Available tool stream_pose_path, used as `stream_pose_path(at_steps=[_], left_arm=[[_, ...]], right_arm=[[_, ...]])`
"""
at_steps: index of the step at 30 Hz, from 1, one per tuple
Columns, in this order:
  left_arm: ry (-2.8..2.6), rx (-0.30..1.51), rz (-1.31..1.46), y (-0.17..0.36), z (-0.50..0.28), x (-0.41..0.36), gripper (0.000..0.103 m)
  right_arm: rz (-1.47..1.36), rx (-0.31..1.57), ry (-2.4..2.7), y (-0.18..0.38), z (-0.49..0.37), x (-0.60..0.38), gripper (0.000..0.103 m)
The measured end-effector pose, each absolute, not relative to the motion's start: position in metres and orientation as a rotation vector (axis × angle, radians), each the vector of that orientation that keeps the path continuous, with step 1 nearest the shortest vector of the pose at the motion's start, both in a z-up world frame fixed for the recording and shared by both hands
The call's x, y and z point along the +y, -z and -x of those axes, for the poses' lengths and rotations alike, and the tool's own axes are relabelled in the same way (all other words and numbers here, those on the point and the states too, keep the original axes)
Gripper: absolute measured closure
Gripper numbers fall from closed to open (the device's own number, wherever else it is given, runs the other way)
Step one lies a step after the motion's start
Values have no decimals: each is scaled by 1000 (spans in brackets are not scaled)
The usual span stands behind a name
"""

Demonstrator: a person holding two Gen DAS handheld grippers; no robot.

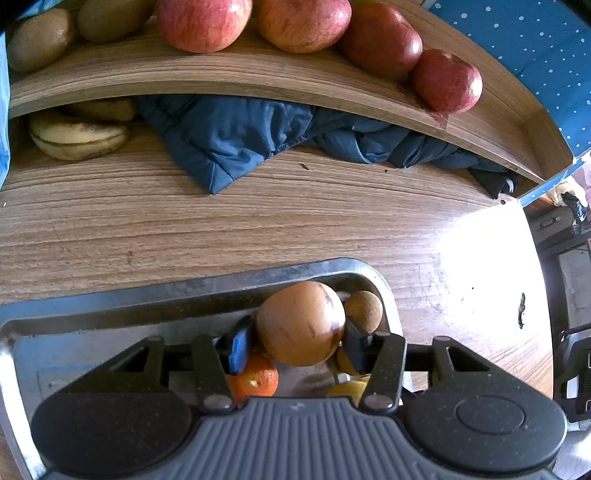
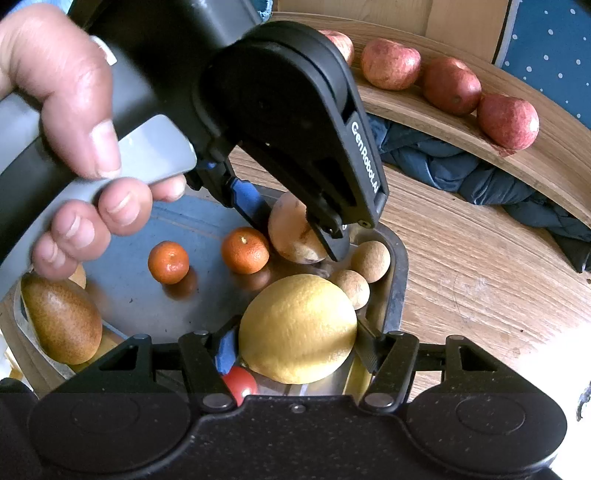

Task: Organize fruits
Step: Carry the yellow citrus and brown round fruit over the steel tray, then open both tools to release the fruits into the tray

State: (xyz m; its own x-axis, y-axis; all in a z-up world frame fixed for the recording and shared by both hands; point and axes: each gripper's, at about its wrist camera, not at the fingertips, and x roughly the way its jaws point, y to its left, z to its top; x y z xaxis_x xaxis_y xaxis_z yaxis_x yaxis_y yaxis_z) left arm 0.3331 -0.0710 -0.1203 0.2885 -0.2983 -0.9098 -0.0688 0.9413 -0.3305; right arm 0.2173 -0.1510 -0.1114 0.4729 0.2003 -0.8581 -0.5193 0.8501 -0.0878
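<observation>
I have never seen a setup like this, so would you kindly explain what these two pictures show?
A person holds two handheld grippers; each carries a camera looking along its fingers. The left wrist view shows the left gripper closed on a brown pear over a metal tray. The right wrist view shows the right gripper closed on a lemon, with the person's hand squeezing the other tool. Tangerines lie in the tray; apples line the wooden shelf.
</observation>
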Motion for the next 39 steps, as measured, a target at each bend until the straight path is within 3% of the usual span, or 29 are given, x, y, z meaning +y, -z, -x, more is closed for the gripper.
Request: stream_pose_path(at_steps=[7, 20, 31, 39], left_arm=[[165, 1277, 336, 121, -334, -69, 31], [161, 1236, 345, 108, -333, -68, 19], [126, 1167, 333, 90, -333, -65, 5], [61, 1133, 332, 87, -325, -58, 1]], right_arm=[[352, 981, -448, 110, -217, -153, 28], [307, 932, -429, 100, -217, -164, 7], [282, 884, -403, 89, -216, -175, 1], [259, 864, -399, 83, -212, -182, 1]])
